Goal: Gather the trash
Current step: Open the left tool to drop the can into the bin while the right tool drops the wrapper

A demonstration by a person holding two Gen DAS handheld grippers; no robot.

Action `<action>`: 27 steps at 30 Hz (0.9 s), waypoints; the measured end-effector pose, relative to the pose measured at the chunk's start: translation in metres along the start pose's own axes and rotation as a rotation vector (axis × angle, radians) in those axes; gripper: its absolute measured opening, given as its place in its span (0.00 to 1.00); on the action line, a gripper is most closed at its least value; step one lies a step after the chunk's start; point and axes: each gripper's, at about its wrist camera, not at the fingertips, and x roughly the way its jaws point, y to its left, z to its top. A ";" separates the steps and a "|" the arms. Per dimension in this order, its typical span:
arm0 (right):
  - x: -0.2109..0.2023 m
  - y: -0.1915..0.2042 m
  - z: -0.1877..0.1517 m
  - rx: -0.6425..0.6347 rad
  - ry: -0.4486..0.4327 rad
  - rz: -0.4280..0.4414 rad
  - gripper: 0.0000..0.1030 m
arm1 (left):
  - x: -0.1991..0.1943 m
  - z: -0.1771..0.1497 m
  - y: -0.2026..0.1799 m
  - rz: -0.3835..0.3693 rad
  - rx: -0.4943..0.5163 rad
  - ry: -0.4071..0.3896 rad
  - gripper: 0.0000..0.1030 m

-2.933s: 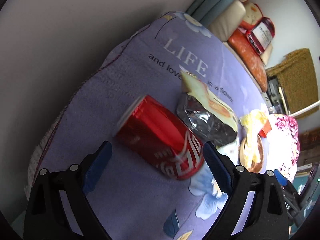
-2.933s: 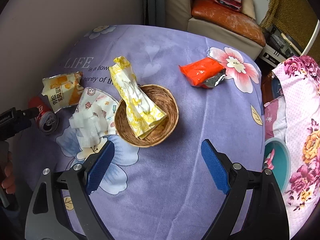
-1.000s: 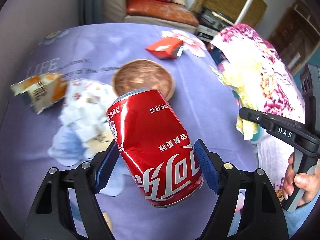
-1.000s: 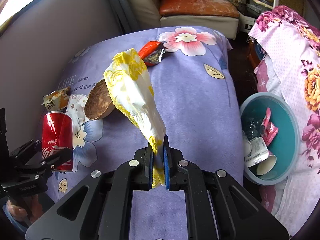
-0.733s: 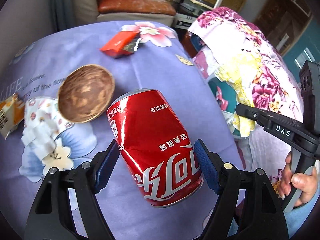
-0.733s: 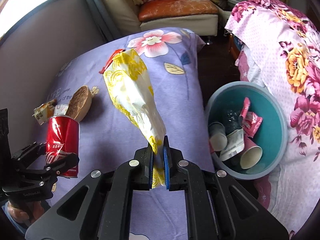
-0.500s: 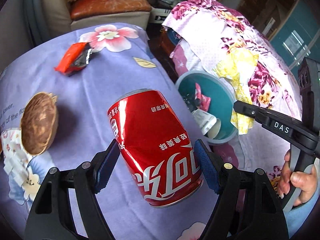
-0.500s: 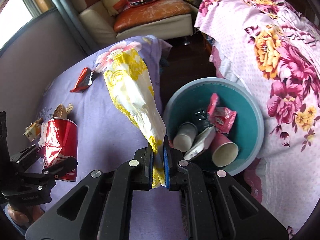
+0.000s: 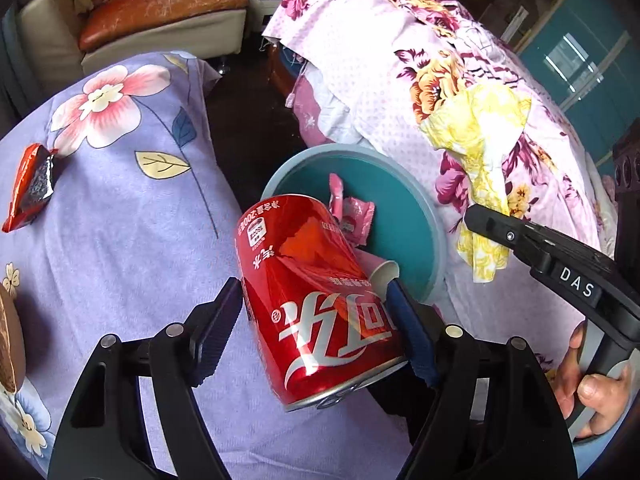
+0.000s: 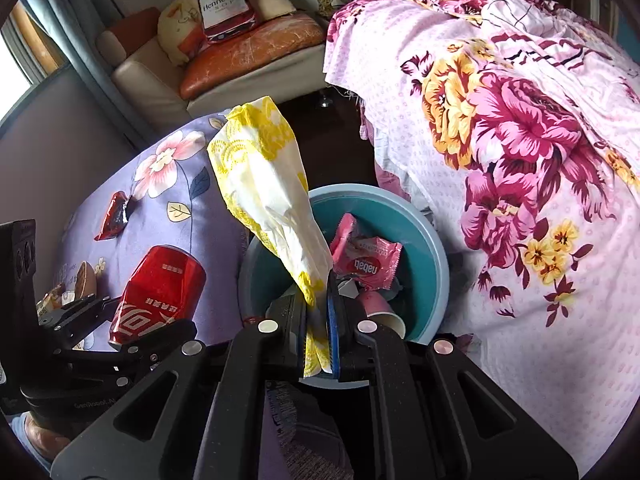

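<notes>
1. Left claw (image 9: 316,312) grips a red can (image 9: 316,300) across its dented body, pads pressed on both sides. The can's long axis runs away from the claw and tilts, its far end out over the near rim of the bin.
2. Right claw (image 10: 318,336) is pinched shut on the lower end of a yellow wrapper (image 10: 268,192). The wrapper stands up and away from the pads, limp and long.
3. Teal bin (image 10: 436,264) sits on the floor between the purple cloth-covered surface (image 9: 120,240) and the pink flowered spread (image 10: 540,160).
4. Key relation: in the right wrist view the pinched end of the wrapper lies right above the bin's mouth, so the right hand looks better placed to drop. The can sits more over the bin's near edge and the cloth; judged to need a little more carry toward the middle.
5. Bin contents: pink snack packets (image 10: 368,264), paper cups (image 10: 384,316), other scraps too crowded to name.
6. Left behind on the cloth: a red-orange wrapper (image 9: 30,188), well apart from both claws.
</notes>
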 end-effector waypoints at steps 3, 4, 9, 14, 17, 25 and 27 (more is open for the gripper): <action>0.003 -0.005 0.002 0.010 0.006 -0.003 0.08 | 0.010 0.006 -0.004 -0.009 0.007 0.015 0.71; 0.005 -0.007 0.002 0.013 0.007 -0.004 0.08 | 0.014 0.008 -0.005 -0.012 0.009 0.020 0.70; 0.009 -0.012 0.004 0.019 0.013 -0.016 0.08 | 0.040 0.018 -0.014 -0.032 0.031 0.049 0.60; 0.013 -0.018 0.005 0.035 0.021 -0.029 0.08 | 0.063 0.017 -0.008 -0.051 -0.001 0.086 0.59; 0.015 -0.022 0.005 0.038 0.025 -0.033 0.08 | 0.056 0.015 -0.006 -0.038 0.010 0.075 0.60; 0.023 -0.017 0.007 0.030 0.041 -0.025 0.10 | 0.033 0.009 0.003 0.001 0.007 0.032 0.84; 0.025 -0.016 0.007 0.032 0.051 -0.024 0.12 | 0.029 0.007 0.008 -0.003 -0.007 0.031 0.86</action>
